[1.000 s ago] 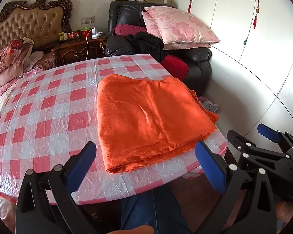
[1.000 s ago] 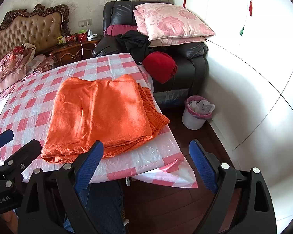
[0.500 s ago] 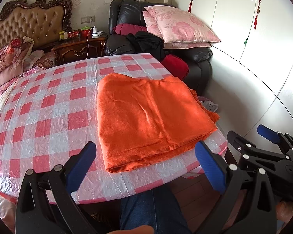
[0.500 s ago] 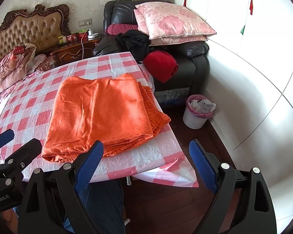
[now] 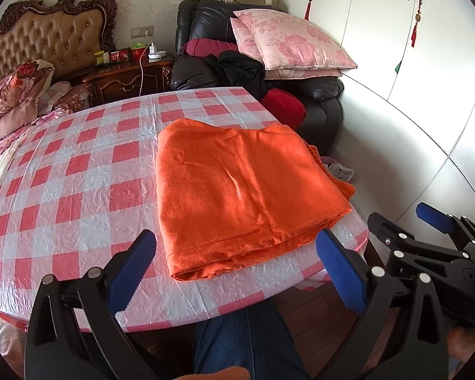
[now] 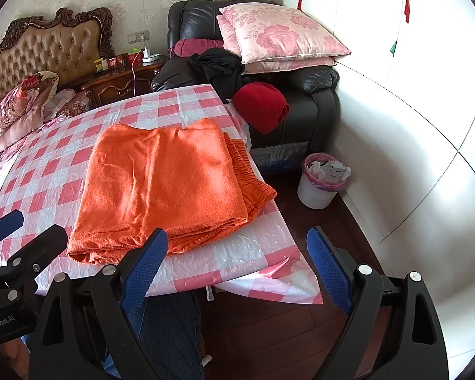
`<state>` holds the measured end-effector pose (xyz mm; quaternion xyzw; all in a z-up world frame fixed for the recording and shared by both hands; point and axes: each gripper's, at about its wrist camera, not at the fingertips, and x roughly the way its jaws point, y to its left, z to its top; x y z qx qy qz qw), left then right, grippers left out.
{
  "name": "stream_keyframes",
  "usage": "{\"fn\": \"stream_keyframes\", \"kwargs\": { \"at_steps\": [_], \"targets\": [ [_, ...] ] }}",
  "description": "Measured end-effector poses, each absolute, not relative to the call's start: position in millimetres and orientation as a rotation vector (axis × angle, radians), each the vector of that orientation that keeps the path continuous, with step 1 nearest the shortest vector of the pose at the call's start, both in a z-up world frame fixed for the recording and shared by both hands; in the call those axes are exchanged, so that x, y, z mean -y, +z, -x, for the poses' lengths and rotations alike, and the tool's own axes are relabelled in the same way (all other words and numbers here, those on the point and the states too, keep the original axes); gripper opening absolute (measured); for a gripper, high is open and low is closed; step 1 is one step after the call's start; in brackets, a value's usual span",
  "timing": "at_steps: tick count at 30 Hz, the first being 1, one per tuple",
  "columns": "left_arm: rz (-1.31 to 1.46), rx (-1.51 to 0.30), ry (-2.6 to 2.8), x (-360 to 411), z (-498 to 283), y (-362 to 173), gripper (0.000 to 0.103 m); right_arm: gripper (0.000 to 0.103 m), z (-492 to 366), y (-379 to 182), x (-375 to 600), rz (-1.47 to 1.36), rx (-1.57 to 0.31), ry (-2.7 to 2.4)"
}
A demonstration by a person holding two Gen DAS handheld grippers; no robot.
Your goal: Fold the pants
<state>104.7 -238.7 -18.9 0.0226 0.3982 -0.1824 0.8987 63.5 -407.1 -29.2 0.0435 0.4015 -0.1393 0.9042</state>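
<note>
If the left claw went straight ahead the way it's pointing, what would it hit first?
Most likely the near folded edge of the orange pants on the checkered table. The left claw is open and centred on it, though depth is unclear.

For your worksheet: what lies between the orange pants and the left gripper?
Only checked tablecloth separates the pants from the open left gripper, seen in the left wrist view.

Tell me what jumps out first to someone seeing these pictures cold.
The bright orange folded fleece pants grab the eye, lying flat on the red-and-white checked plastic tablecloth near its right edge. Behind the table, two pink floral pillows sit stacked on the black leather armchair. Both blue-padded hand-held grippers, left and right, hang open and empty.
</note>
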Motion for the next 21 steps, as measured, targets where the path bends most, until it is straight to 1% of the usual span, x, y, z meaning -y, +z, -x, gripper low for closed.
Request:
{"fn": "stream_keyframes", "kwargs": {
  "at_steps": [13, 16, 18, 21],
  "targets": [
    [-0.036, -0.804, -0.408, 248, -117, -29, 0.101, 0.087, -70, -39, 413, -0.100, -0.861, -0.300],
    [0.008, -0.838, -0.452, 247, -130, -34, 0.101, 0.087, -76, -43, 417, -0.101, -0.880, -0.315],
    [0.003, -0.830, -0.459, 242, -136, -32, 0.101, 0.087, -80, -45, 420, -0.099, -0.888, -0.332],
    [0.031, -0.791, -0.428, 202, -149, -26, 0.101, 0.088, -87, -45, 422, -0.117, -0.887, -0.356]
  ]
}}
